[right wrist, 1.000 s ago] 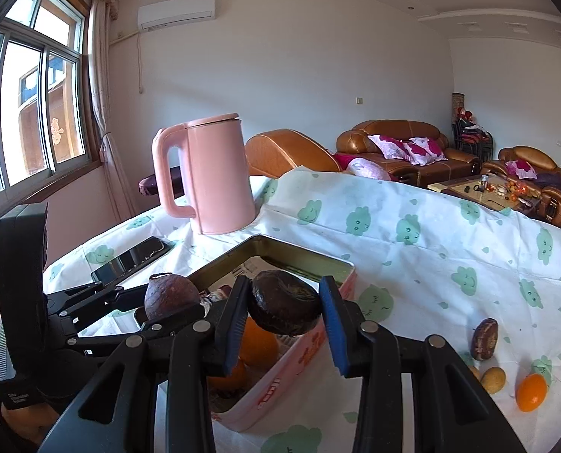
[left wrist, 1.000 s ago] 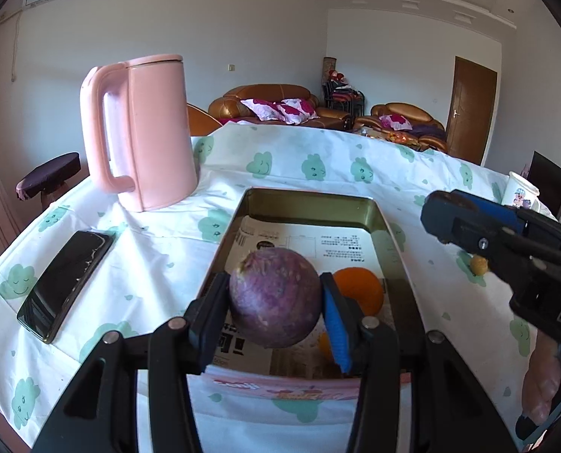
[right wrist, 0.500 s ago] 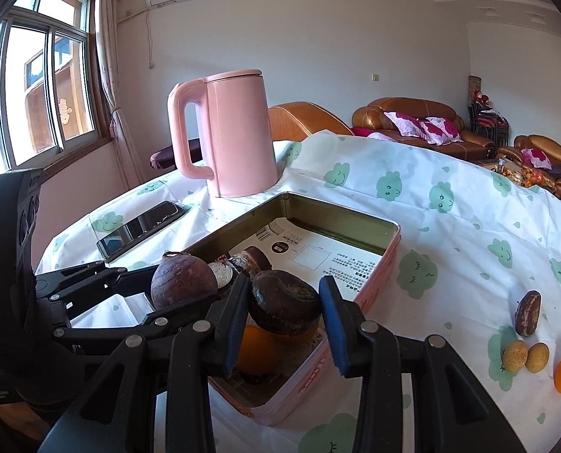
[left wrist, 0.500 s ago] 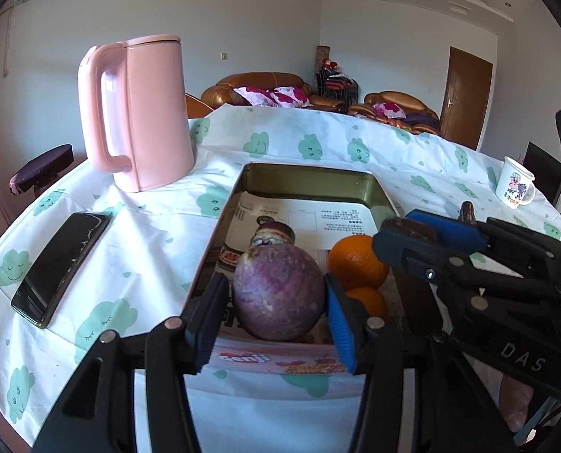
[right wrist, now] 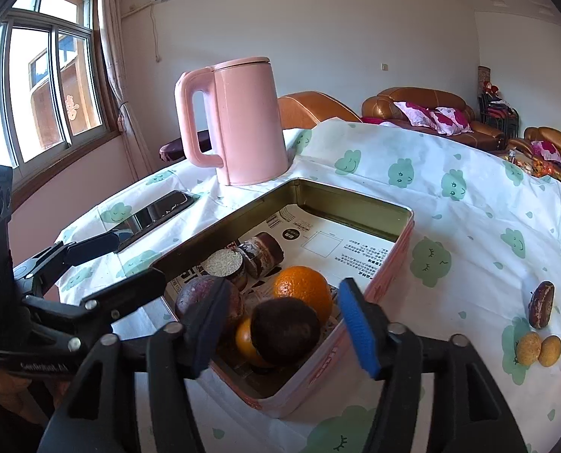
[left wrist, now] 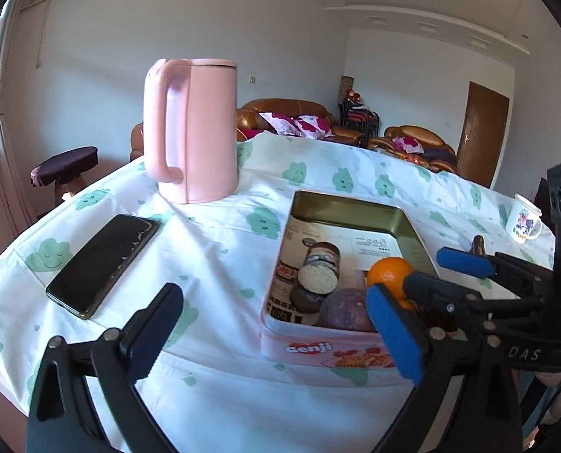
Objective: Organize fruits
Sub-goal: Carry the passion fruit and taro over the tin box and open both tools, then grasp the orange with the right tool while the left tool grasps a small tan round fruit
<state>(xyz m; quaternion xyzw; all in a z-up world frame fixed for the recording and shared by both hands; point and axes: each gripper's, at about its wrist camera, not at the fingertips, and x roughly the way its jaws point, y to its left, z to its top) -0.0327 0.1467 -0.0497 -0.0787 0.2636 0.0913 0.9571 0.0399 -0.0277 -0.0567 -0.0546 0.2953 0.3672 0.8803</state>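
Cloud-print tablecloth [right wrist: 450, 234]; rectangular metal tin [right wrist: 355, 204], round fruits [right wrist: 303, 290].

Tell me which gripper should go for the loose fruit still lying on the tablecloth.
Probably the right gripper: open, empty, with the dark fruit and two small yellow fruits on its side. The left gripper faces the phone.

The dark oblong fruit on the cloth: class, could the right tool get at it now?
Probably yes. The right tool is open and empty; the dark oblong fruit lies apart from the tin, nothing covering it.

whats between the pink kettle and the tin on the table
Only bare tablecloth lies between the pink kettle and the tin, as the right wrist view shows.
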